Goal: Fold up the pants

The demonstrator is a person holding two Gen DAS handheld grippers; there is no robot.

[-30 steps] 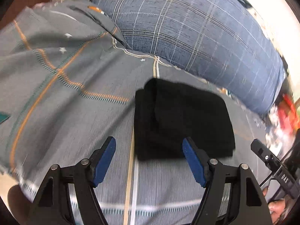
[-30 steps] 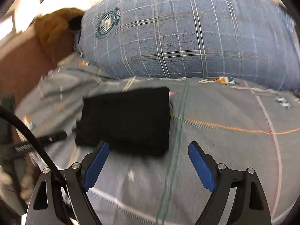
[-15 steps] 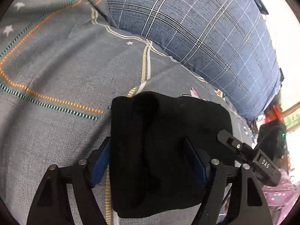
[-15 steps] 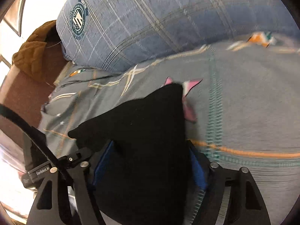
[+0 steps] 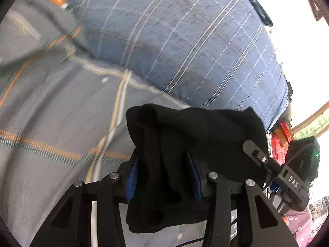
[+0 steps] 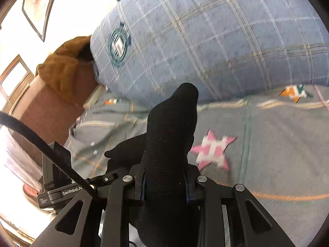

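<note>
Grippers, open before, now both clamp folded black pants (image 5: 185, 144).

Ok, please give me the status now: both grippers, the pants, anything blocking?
Left hand-held gripper shut on folded black pants. Right hand-held gripper shut on them too. Blue plaid pillow close ahead, not touching.

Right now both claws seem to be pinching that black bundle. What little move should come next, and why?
Probably lift the pants a little, both together, and carry them aside. The left gripper and the right gripper are each shut on the folded bundle, which already looks compact and bunched up off the bedsheet, so the folding seems done.
</note>
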